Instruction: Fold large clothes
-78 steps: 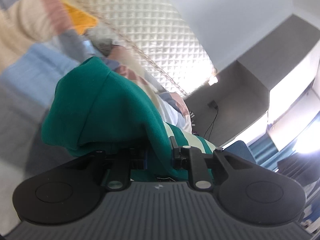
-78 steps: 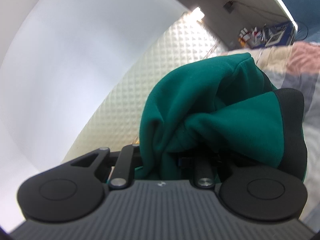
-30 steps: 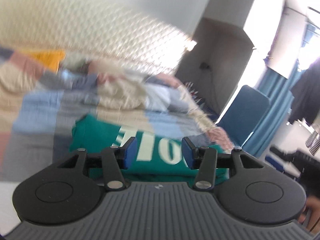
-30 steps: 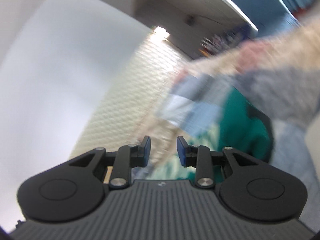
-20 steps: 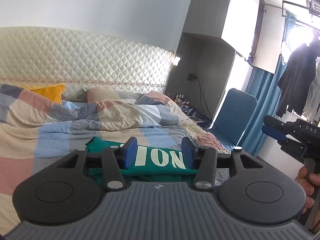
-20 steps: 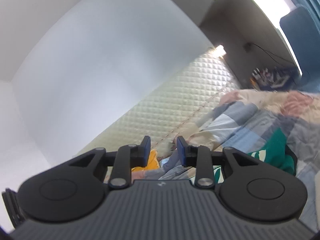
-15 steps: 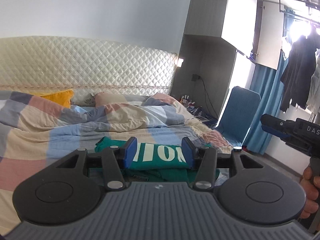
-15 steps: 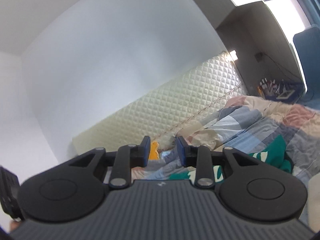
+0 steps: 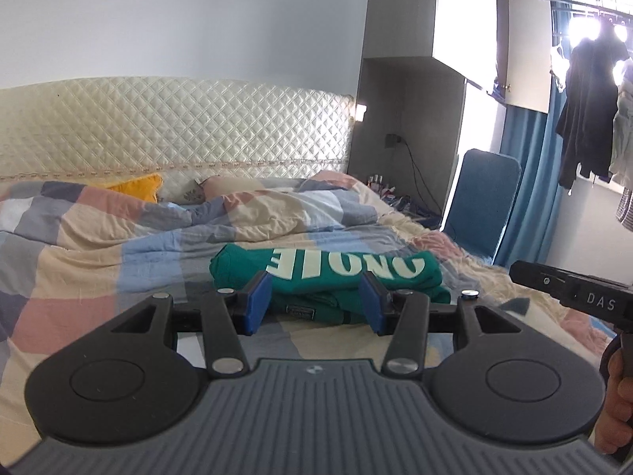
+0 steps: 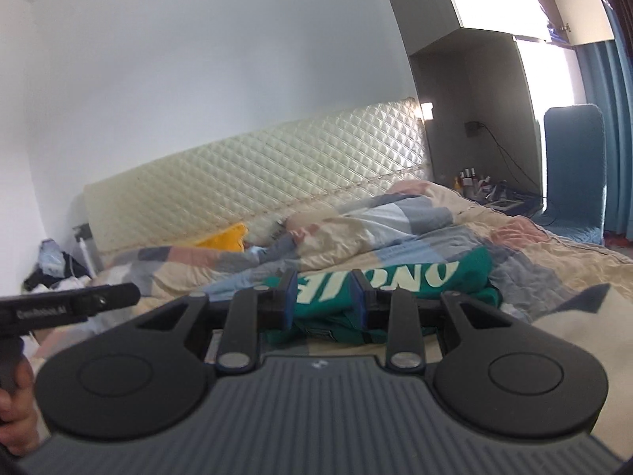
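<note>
A green sweatshirt [image 9: 328, 273] with pale letters lies folded into a compact rectangle on the patchwork bed cover [image 9: 103, 261]. It also shows in the right wrist view [image 10: 395, 285]. My left gripper [image 9: 315, 303] is open and empty, held back from the garment and above the bed. My right gripper [image 10: 321, 297] is open and empty, also held back from it. Each gripper's body shows at the edge of the other's view.
A quilted cream headboard [image 9: 178, 130] backs the bed, with a yellow pillow [image 9: 136, 189] and a bunched duvet [image 9: 277, 209] before it. A blue chair [image 9: 480, 202] and a cluttered nightstand [image 10: 490, 194] stand on the right. Dark clothes [image 9: 589, 111] hang by the window.
Both grippers let go of the green sweatshirt, opened and drew back from the bed. The sweatshirt now lies folded on the cover instead of hanging from the jaws.
</note>
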Demonstrator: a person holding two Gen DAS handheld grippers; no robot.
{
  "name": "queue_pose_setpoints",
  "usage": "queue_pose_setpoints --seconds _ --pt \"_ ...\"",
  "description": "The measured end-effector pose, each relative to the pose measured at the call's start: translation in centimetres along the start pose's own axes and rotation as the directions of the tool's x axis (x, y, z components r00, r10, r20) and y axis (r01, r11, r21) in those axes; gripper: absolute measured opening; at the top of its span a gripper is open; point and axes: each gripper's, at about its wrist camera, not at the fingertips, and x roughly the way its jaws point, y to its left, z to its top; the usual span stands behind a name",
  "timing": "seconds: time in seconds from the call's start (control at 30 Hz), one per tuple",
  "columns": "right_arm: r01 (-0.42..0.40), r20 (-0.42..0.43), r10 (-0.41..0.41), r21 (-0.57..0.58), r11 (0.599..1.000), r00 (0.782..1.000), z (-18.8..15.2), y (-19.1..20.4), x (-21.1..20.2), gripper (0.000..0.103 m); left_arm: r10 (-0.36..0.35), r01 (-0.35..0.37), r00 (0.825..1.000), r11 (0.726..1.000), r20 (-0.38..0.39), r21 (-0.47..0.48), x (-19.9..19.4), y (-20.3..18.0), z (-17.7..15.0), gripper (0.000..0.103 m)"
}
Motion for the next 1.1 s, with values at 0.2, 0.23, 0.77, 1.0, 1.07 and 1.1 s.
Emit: queue_pose_setpoints --seconds 0.2,0.23,0.77,1.0,1.07,1.1 --pt "0.028 -0.033 -0.030 -0.054 0.998 0.999 -2.5 0.9 -0.1 0.033 0.023 -0.022 0.999 0.999 -0.031 0.024 0.7 0.2 -2.7 0.055" --pt "0.034 -0.040 -0.037 -0.058 0.998 0.999 -2.9 0.9 0.0 0.033 0.032 -0.031 0.999 0.999 -0.040 0.031 1.1 0.3 -3.0 0.055" --pt "0.094 -0.103 -0.103 -0.084 0.992 0.989 -5.6 0.7 2.3 0.033 0.021 -0.023 0.995 1.000 -0.101 -0.019 2.7 2.1 -4.9 0.055" --pt "0.101 -0.107 -0.109 -0.078 0.992 0.988 -6.1 0.4 2.2 0.033 0.014 -0.017 0.994 0.999 -0.108 -0.033 3.0 2.0 -4.8 0.057" --pt "0.102 -0.105 -0.111 -0.083 0.991 0.988 -6.1 0.5 2.2 0.033 0.015 -0.019 0.994 0.999 -0.108 -0.034 3.1 2.0 -4.8 0.060" --pt "0.104 -0.104 -0.113 -0.086 0.991 0.988 -6.1 0.5 2.2 0.033 0.015 -0.019 0.994 0.999 -0.111 -0.036 3.2 2.0 -4.7 0.061"
